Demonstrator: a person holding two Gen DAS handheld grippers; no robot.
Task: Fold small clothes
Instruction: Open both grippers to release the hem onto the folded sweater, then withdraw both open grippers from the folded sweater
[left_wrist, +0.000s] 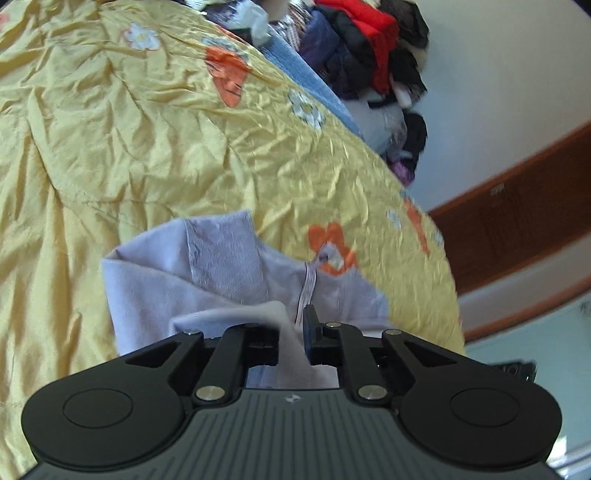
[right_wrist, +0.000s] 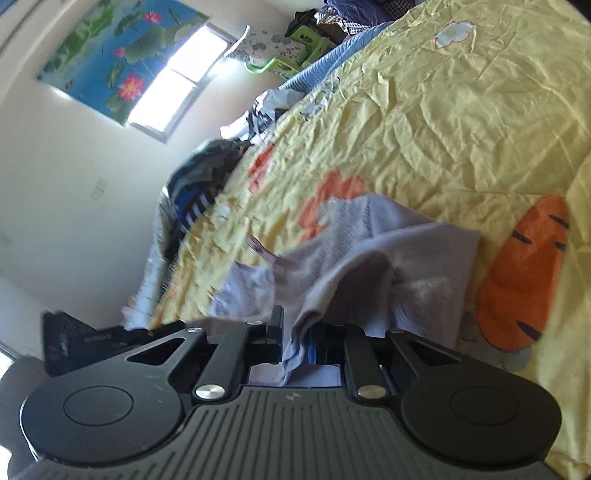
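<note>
A small pale lilac garment (left_wrist: 207, 273) hangs bunched over the yellow flowered bedspread (left_wrist: 110, 129). My left gripper (left_wrist: 293, 328) is shut on a fold of the garment, with cloth pinched between its jaws and a white care label (left_wrist: 308, 288) dangling just ahead. In the right wrist view the same lilac garment (right_wrist: 373, 251) drapes from my right gripper (right_wrist: 295, 332), which is shut on another edge of it. Both grippers hold it lifted off the bed, with the far part trailing on the bedspread (right_wrist: 443, 129).
A pile of dark, red and purple clothes (left_wrist: 369, 48) lies at the far end of the bed by a blue blanket (left_wrist: 306, 77). More clothes (right_wrist: 199, 184) sit at the bed's edge. An orange carrot print (right_wrist: 524, 273) marks the bedspread. Wall, window (right_wrist: 177, 81) beyond.
</note>
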